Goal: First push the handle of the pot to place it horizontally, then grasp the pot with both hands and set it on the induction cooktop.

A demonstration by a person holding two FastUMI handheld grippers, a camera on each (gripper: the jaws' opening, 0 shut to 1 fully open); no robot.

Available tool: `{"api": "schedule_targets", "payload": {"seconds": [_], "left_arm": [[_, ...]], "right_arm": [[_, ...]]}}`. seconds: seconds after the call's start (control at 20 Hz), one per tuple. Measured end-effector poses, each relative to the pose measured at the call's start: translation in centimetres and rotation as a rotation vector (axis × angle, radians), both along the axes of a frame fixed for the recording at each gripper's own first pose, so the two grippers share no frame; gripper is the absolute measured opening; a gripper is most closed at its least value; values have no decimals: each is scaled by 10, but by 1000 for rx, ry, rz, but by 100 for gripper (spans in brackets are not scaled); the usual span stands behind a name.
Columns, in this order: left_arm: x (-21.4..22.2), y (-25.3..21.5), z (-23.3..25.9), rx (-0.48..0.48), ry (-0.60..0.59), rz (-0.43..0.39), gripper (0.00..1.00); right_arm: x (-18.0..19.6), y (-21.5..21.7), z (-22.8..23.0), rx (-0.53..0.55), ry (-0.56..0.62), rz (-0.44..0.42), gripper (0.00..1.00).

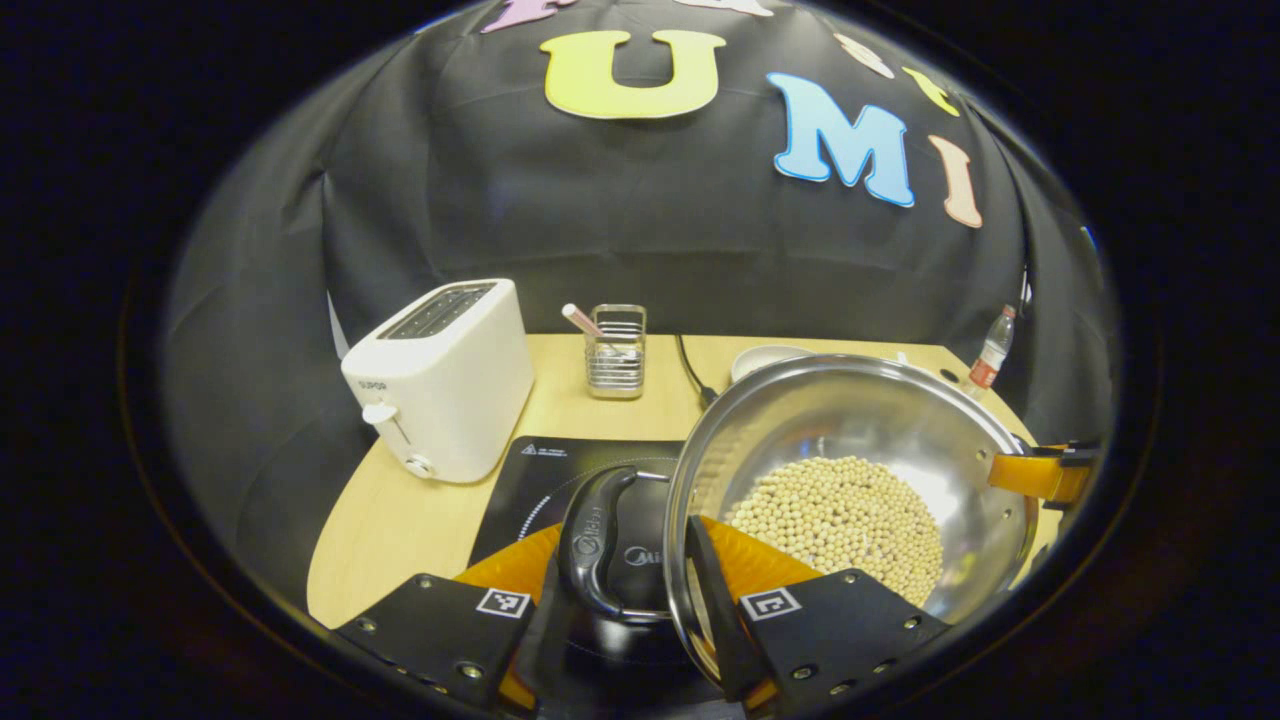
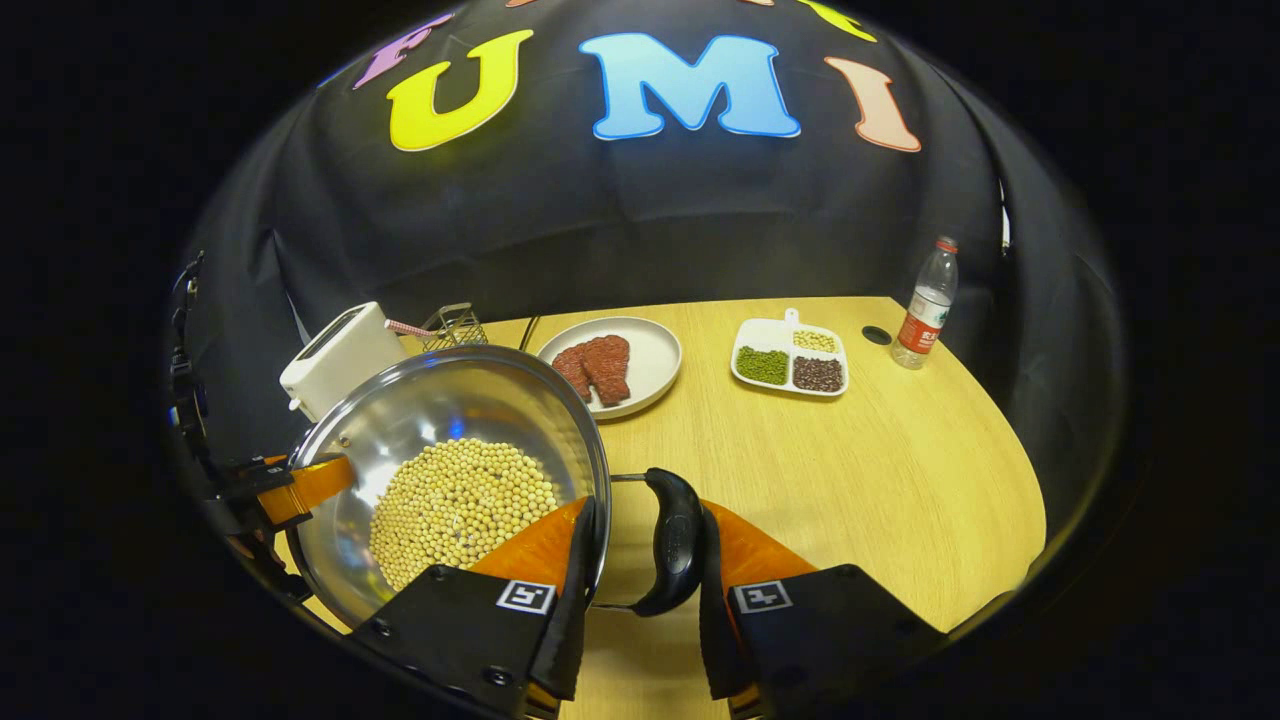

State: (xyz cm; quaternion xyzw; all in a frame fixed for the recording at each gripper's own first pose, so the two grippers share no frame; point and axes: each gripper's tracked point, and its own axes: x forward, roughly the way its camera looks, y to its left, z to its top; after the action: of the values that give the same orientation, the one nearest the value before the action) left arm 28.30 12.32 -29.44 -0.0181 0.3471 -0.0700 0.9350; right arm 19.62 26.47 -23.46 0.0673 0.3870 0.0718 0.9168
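Left tongs squeeze one pot handle, bottom middle; right tongs squeeze the other handle.

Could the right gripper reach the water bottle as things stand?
Probably not: the right gripper is clamped on the pot handle, sharing the load. The table toward the water bottle looks clear.

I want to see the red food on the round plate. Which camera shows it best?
The right gripper view: the plate sits in plain sight beyond the pot, red pieces on top. In the left gripper view only the plate's rim peeks over the pot.
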Motion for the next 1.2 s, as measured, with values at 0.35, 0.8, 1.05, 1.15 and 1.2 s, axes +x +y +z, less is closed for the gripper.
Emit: {"api": "schedule_targets", "payload": {"seconds": [0.35,0.8,1.05,1.15,1.2], "left_arm": [[15,51,-15,17,19,20,61],[23,94,-33,10,43,47,61],[19,103,-37,8,44,54,64],[20,104,-38,1,45,61,61],[18,107,-40,6,39,71,61]], "right_arm": [[14,51,-9,12,22,24,47],[21,94,-22,21,33,45,47],[25,102,-25,32,28,42,47],[25,102,-25,33,23,46,52],[25,102,-23,36,15,53,56]]}}
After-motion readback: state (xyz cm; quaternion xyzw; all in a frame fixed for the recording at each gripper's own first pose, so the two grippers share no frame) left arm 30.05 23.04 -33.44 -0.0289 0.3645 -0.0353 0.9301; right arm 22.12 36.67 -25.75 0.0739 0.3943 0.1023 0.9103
